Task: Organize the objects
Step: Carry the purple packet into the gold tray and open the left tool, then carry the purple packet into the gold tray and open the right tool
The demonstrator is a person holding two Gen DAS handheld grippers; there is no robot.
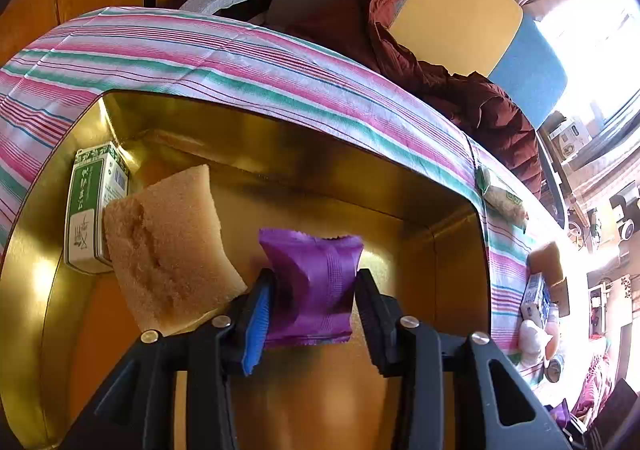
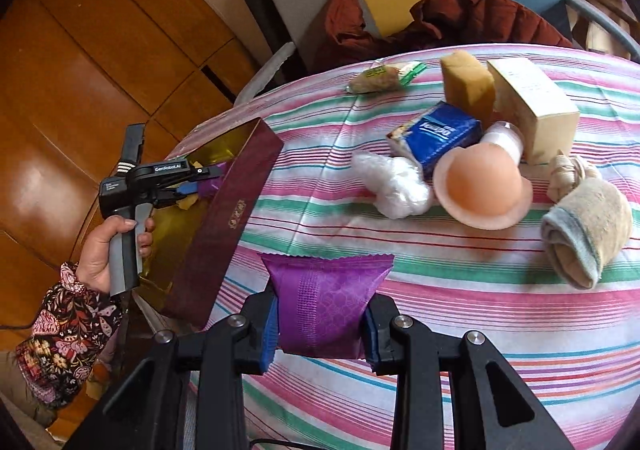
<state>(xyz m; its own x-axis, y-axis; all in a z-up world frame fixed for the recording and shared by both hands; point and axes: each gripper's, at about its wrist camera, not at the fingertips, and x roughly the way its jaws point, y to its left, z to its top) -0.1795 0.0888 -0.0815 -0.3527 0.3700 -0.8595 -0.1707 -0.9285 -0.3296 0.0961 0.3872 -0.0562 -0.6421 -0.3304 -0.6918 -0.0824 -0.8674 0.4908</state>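
A desk point(image 2: 440, 250) under a pink, green and white striped cloth is carrying everything, and the gold-lined box point(image 2: 224, 218) with maroon walls is sitting at its left edge, serving as the landmark here. Inside the box, a tan sponge point(image 1: 168, 250) is leaning against a green-and-white carton point(image 1: 96, 210) that is standing by the far-left wall. The left gripper point(image 1: 314, 290) is reaching down into the box beside the sponge with a purple packet point(image 1: 312, 286) between its fingers; its jaws are standing slightly apart, and I cannot tell whether the pads are pressing on the wrapper. A hand point(image 2: 108, 254) in a floral sleeve is holding that gripper's handle at the box's near-left side. Just right of the box's near corner, the right gripper point(image 2: 322, 322) is hanging over the cloth, clamped tight on a second purple packet point(image 2: 324, 302). Well to the right of the box, a loose cluster is lying on the cloth: a cream box point(image 2: 532, 102), a rolled towel point(image 2: 588, 234), a peach dome-shaped piece point(image 2: 480, 190), a blue tissue pack point(image 2: 444, 134), a second sponge point(image 2: 468, 82) and a crumpled clear bag point(image 2: 396, 182). Beyond the box's far-right corner, a small green snack pack point(image 2: 380, 76) is lying alone.
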